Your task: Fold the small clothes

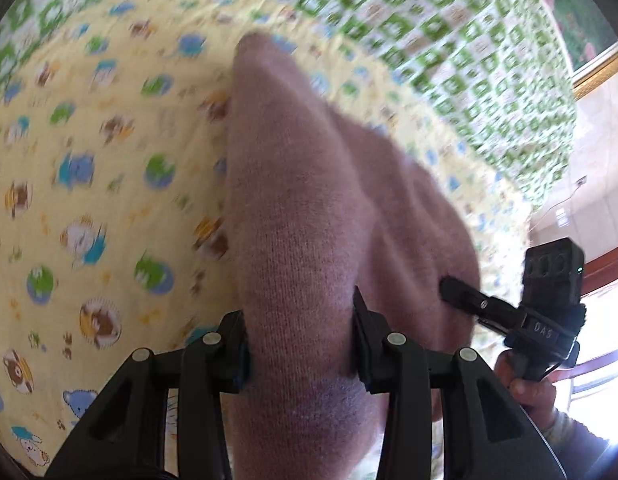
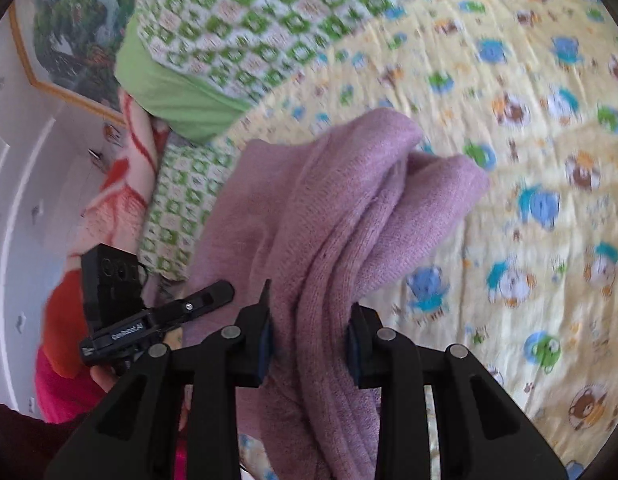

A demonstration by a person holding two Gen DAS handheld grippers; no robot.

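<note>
I grip the mauve knit garment (image 1: 309, 208) in both my left gripper (image 1: 300, 344) and right gripper (image 2: 309, 340), lifted bunched above the yellow sheet (image 1: 89, 160). Mid-fold, I judge; next I must spread it flat.

Mauve-pink knit garment (image 1: 309, 208). Pale yellow sheet (image 1: 109, 200) with blue, green, brown cartoon animals. Green-and-white checked quilt (image 2: 245, 28); grippers black.

The mauve garment (image 1: 305, 216) is looking like soft, fuzzy knitted cloth with a matt finish. The left tool (image 1: 299, 344) is showing matt black plastic with small shiny metal pins, and the yellow bed sheet (image 2: 509, 152) is appearing as thin, slightly wrinkled printed cotton.
</note>
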